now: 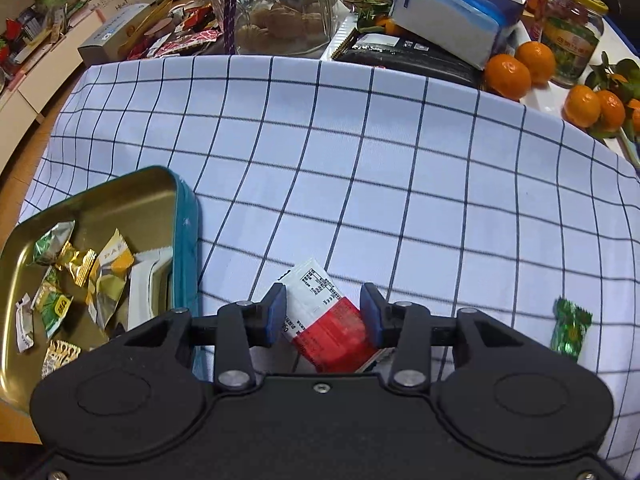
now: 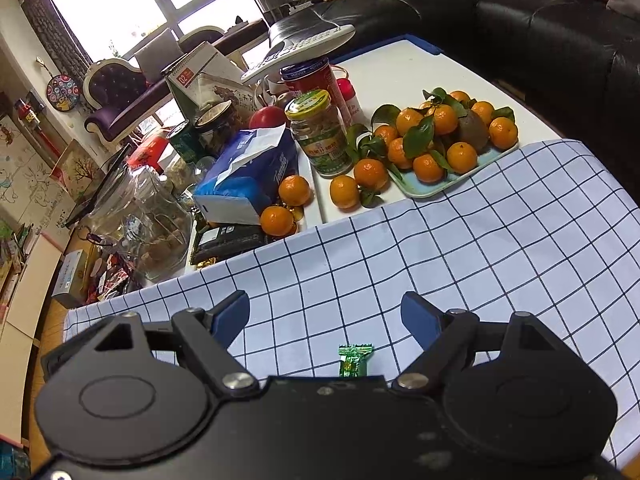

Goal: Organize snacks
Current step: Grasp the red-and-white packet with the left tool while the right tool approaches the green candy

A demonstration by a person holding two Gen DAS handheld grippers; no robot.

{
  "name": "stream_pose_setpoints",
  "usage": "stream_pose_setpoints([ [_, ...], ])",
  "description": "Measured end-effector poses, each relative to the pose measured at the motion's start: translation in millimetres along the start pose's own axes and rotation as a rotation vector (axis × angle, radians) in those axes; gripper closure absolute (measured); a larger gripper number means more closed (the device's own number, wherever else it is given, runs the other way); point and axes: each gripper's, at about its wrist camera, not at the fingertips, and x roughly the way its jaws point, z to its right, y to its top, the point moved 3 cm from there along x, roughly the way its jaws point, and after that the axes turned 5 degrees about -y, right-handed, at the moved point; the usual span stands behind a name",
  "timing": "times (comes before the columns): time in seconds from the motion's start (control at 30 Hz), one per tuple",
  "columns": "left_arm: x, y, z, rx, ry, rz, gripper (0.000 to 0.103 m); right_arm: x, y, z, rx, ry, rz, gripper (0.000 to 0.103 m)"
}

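Cloth: a white tablecloth [image 1: 360, 168] with a dark grid covers my side of the table, and every loose snack lies on it.
Tin: a teal tin [image 1: 186, 240] with a gold inside sits at the left edge of the cloth, holding several wrapped sweets in green, gold and white.
Left jaws: my left gripper [image 1: 323, 314] has its jaws partly spread on either side of a red and white packet [image 1: 328, 320]; the right pad looks to be touching the packet's edge, but there is a gap at the left pad, so I cannot tell if I am pinching it.
Right jaws: my right gripper [image 2: 326, 314] has its jaws spread wide with nothing between the pads.
Packet: it lies flat on the cloth, just right of the tin.
Green candy: a small green candy [image 2: 354, 360] lies on the cloth beneath my right jaws, close to the gripper body and well right of the packet.
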Motion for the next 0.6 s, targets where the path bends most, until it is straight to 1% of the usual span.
stream_pose_setpoints([
  [0.2,-10.8,-4.4,-8.7,-0.043,-0.074,-0.015,0.053,-0.1,-0.1,2.6,0.018,0.007,-0.012,0.016],
  [0.33,-17.7,-7.3,-18.4,-0.127,-0.118,-0.031,0.053,0.3,-0.5,2.6,0.022,0.006,-0.016,0.016],
  [0.43,-15.9,-11.4,-26.4,-0.200,-0.139,-0.055,0.053,-0.1,-0.1,2.5,0.023,0.009,-0.015,0.016],
  [0.5,-12.1,-13.4,-30.6,-0.238,-0.134,-0.060,0.053,-0.5,-0.3,2.7,0.019,0.010,-0.015,0.016],
  [0.57,-7.0,-14.4,-34.2,-0.260,-0.135,-0.067,0.053,-0.1,-0.4,3.2,0.016,0.010,-0.017,0.016],
  [0.6,-5.5,-13.8,-35.3,-0.270,-0.148,-0.064,0.053,-0.1,-0.3,3.7,0.017,0.009,-0.018,0.016],
])
